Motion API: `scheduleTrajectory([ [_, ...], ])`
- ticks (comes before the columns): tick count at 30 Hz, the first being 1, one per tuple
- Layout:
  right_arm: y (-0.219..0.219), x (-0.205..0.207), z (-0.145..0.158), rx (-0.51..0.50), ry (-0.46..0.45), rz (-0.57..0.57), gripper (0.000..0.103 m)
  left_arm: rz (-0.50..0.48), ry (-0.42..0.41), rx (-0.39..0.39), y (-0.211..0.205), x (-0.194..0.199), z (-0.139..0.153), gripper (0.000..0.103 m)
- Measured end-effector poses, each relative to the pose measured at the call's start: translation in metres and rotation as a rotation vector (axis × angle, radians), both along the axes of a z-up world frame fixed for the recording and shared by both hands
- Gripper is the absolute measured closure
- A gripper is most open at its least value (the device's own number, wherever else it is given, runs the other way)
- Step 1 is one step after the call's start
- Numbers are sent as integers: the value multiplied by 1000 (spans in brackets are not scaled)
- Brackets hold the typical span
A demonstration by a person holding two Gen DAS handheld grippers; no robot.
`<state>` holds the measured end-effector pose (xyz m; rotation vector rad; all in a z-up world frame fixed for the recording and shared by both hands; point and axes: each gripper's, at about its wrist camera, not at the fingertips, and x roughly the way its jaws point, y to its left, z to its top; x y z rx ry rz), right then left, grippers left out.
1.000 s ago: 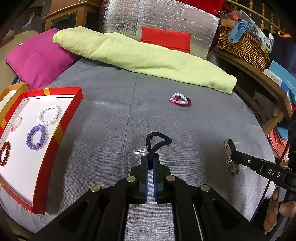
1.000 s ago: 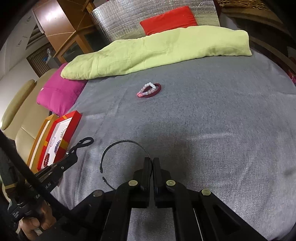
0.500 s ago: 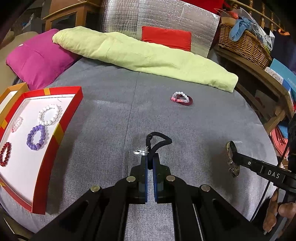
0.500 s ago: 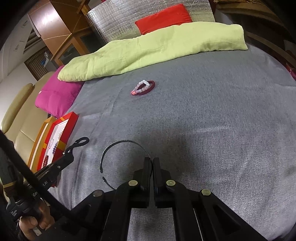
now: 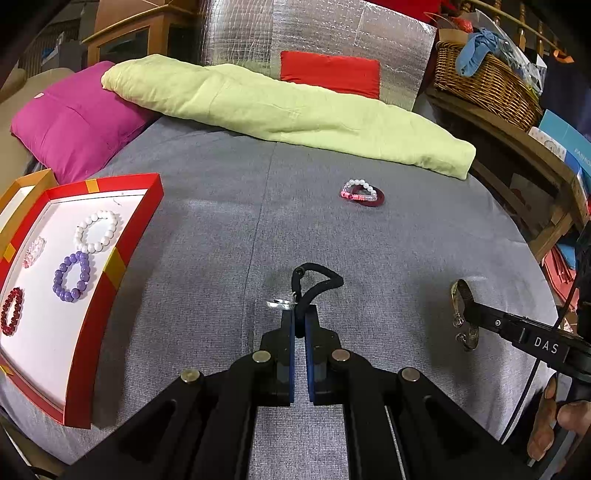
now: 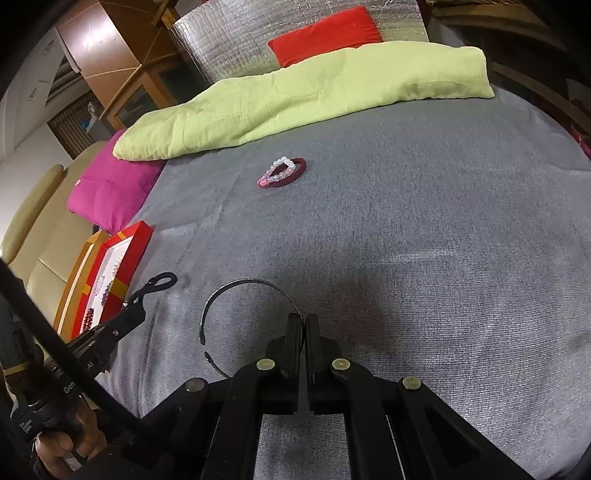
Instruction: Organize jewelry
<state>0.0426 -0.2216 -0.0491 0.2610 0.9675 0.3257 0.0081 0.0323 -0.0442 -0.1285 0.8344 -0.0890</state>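
Left wrist view shows almost nothing changed: left tongs (image 5: 299, 317) stay clamped on the cord (image 5: 314, 282), right tongs (image 6: 305, 325) on the bangle (image 6: 236, 295), both short of the tray (image 5: 110, 266)

My left gripper (image 5: 299, 317) has black arms and blue pads, with a black cord (image 5: 314, 282) between them. To its left I see a red tray (image 5: 122, 236) with yellow bands and a white floor, holding white (image 5: 96, 232), purple (image 5: 71, 277), dark red (image 5: 11, 312) and pale pink (image 5: 34, 251) beads. Ahead, grey fabric (image 5: 406, 240), a maroon ring (image 5: 371, 197), lime bedding (image 5: 280, 110), a magenta cushion (image 5: 70, 129), a red pillow (image 5: 330, 72) on quilted silver foil (image 5: 321, 33).
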Motion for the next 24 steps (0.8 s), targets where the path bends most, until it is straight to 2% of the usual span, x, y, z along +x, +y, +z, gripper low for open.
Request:
scheduleTrajectory([
  [24,16,-4,14,-43,-24,30,100,6,-20,-31,5,-3,3,98],
])
